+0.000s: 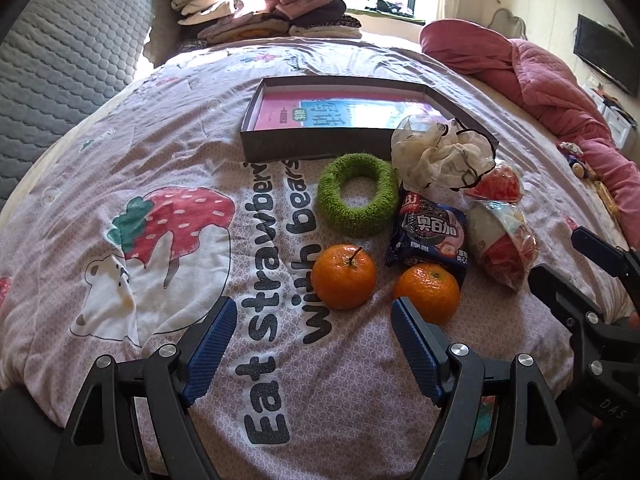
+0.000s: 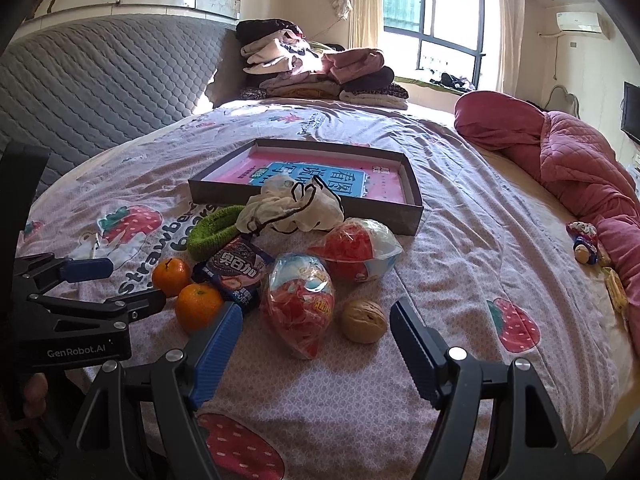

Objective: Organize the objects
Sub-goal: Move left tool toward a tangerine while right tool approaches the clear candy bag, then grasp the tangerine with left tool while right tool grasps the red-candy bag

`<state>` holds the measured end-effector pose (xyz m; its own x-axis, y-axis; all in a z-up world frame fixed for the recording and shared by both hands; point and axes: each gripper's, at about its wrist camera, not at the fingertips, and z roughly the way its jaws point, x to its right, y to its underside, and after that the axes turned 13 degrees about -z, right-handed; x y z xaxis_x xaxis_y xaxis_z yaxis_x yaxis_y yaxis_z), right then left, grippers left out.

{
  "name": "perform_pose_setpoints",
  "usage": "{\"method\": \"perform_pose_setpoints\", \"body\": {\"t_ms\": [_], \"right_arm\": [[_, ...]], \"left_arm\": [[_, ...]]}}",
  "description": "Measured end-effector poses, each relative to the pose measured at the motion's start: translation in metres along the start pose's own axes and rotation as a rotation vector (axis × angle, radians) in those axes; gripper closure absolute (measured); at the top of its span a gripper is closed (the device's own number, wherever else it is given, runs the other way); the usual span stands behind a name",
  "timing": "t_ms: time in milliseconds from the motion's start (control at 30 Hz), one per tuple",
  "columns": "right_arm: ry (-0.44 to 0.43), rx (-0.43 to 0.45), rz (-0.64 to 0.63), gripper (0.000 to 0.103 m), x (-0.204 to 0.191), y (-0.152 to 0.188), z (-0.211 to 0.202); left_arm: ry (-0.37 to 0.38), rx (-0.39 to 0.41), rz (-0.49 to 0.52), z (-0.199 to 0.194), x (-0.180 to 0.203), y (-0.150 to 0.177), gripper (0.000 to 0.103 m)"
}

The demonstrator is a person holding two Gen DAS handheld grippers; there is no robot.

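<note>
Left gripper [image 1: 312,318], lower centre of the left wrist view: jaws apart, holding nothing, poised over the bed [image 1: 120,152]. Right gripper [image 2: 316,326], lower centre of the right wrist view: jaws likewise apart and empty.

Nearest items. Two oranges lie just ahead of the left gripper: one orange [image 1: 344,277] between the fingertips' line of reach, the second orange [image 1: 427,293] partly behind the right-hand blue pad. Judged firm, round and liable to roll on the soft quilt; best taken across the widest part with moderate pressure.

In the right wrist view a walnut [image 2: 363,321] lies between the fingers, beside a wrapped toy egg [image 2: 300,304]. The walnut looks hard and light. The egg's film wrap appears slippery and crinkly; a hold across its middle seems safest.

Further off: a snack packet [image 1: 428,236], soft and probably crushable, to be gripped lightly at an edge; a second wrapped egg [image 2: 356,250]; a green fuzzy ring [image 1: 357,194], compliant, any side of the band will serve; a white gauze bundle [image 1: 440,152], limp, resting against the box wall.

Farthest: a shallow dark box [image 1: 320,142], upper centre, holding only a printed sheet or book. Judged the likely destination; nothing loose is yet inside.
</note>
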<state>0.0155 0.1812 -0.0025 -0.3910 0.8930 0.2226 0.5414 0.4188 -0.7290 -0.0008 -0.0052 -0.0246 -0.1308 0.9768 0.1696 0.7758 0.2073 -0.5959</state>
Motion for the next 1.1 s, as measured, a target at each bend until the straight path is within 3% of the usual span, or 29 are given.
{"method": "perform_pose_setpoints", "body": {"t_ms": [700,900,967,1100], "right_arm": [[0.036,-0.056,-0.110,0.027,-0.015,-0.007,0.038],[0.058,-0.078,-0.149,0.038,-0.021,-0.011,0.049],[0.062,-0.082,-0.160,0.050,-0.022,-0.011,0.052],[0.061,-0.082,-0.169,0.050,-0.023,-0.011,0.054]], "left_arm": [[0.036,-0.021,0.022,0.033,-0.001,-0.015,0.023],[0.055,-0.024,0.009,0.039,-0.001,-0.020,0.024],[0.065,-0.022,0.006,0.040,-0.002,-0.019,0.025],[0.081,-0.019,0.022,0.039,0.000,-0.017,0.035]]}}
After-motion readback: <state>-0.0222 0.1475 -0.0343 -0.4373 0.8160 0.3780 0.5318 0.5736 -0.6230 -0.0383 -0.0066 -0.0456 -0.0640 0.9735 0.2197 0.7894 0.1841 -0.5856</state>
